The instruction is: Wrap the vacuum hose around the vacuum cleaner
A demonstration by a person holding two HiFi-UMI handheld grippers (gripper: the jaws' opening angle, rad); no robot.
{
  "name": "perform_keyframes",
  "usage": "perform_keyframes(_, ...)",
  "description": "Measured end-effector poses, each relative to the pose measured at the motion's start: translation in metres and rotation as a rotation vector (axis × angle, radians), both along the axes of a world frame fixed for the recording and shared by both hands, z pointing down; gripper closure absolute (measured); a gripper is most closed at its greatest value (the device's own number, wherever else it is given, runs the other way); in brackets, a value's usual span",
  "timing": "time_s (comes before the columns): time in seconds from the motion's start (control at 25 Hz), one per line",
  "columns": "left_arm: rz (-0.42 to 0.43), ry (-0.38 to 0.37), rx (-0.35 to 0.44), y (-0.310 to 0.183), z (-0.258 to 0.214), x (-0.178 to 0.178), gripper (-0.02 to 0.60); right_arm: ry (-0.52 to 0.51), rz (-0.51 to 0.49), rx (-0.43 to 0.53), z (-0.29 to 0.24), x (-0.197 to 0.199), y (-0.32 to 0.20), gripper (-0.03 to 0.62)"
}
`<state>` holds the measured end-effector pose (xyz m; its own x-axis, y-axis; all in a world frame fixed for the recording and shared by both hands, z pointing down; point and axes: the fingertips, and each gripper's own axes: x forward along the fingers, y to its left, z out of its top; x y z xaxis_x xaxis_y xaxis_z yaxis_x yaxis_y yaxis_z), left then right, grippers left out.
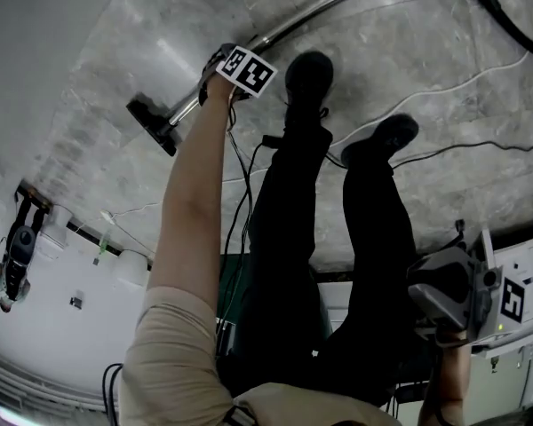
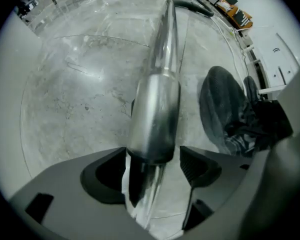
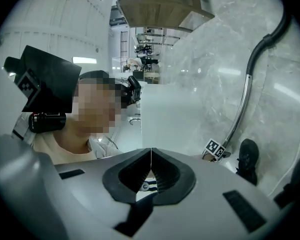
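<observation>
I stand on the grey marble floor (image 1: 98, 51) with 2 grippers, 1 in each hand, over 1 vacuum wand. My 2 black shoes (image 1: 308, 78) are planted just beside its 1 metal tube (image 1: 289, 29), which lies along the floor between 1 black floor head (image 1: 153, 124) and 1 black hose (image 1: 506, 16). The hose leaves the tube's curved end and trails off the top right of the head view. 2 thin cables, 1 white cable (image 1: 462, 82) and 1 black cable (image 1: 480, 146), cross the floor near my shoes.

My left arm reaches straight down, forearm bare, and the left gripper (image 1: 209, 87) points steeply at the floor, close to the floor head. In the left gripper view its jaws stand spread on either side of the metal tube (image 2: 157, 104), with a gap on the right-hand side; the left gripper (image 2: 157, 166) is not pinching it.

My right hand hangs back at my side, the right gripper (image 1: 453, 291) pointing level. In its own view the right gripper (image 3: 151, 171) has its jaws pressed together with nothing between them.
</observation>
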<state>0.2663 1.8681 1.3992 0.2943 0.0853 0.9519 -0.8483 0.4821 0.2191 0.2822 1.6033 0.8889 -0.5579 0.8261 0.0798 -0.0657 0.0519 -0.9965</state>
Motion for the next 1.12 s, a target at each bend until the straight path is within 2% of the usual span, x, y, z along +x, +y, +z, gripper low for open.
perform_keyframes(0.04,-0.001,-0.014,-0.020,0.002,0.002,-0.002,0.242,0.009,0.001,0.003,0.002,0.000,0.005,0.589)
perform_keyframes(0.08,-0.006,-0.025,-0.041,0.006,0.002,-0.005,0.287,0.023,0.008,0.001,0.003,0.001,0.007,0.589)
perform_keyframes(0.12,-0.015,-0.030,-0.051,0.008,0.002,-0.008,0.305,0.040,0.020,-0.004,0.005,0.003,0.007,0.589)
perform_keyframes(0.2,-0.010,-0.021,-0.041,0.007,0.002,-0.013,0.331,0.075,0.056,-0.022,0.008,0.006,0.002,0.589)
perform_keyframes(0.28,0.037,-0.011,-0.036,0.008,0.002,-0.014,0.377,0.100,0.101,-0.050,0.009,0.006,-0.004,0.589)
perform_keyframes(0.36,0.098,0.007,-0.030,0.012,0.000,-0.014,0.458,0.102,0.123,-0.060,0.008,0.003,-0.008,0.589)
perform_keyframes(0.48,0.122,0.048,0.001,0.011,-0.009,-0.015,0.460,0.096,0.119,-0.036,0.008,0.002,-0.009,0.589)
perform_keyframes(0.64,0.111,0.040,0.052,-0.002,-0.032,-0.020,0.460,0.104,0.161,-0.050,0.001,0.002,-0.012,0.589)
perform_keyframes(0.76,0.100,-0.009,0.107,-0.016,-0.060,-0.026,0.460,0.115,0.205,-0.066,-0.005,0.000,-0.017,0.589)
perform_keyframes(0.96,0.112,-0.154,0.200,-0.057,-0.140,-0.058,0.460,0.093,0.250,-0.022,-0.025,-0.003,-0.033,0.589)
perform_keyframes(1.12,0.128,-0.195,0.257,-0.089,-0.211,-0.072,0.462,0.078,0.284,-0.002,-0.060,0.000,-0.038,0.589)
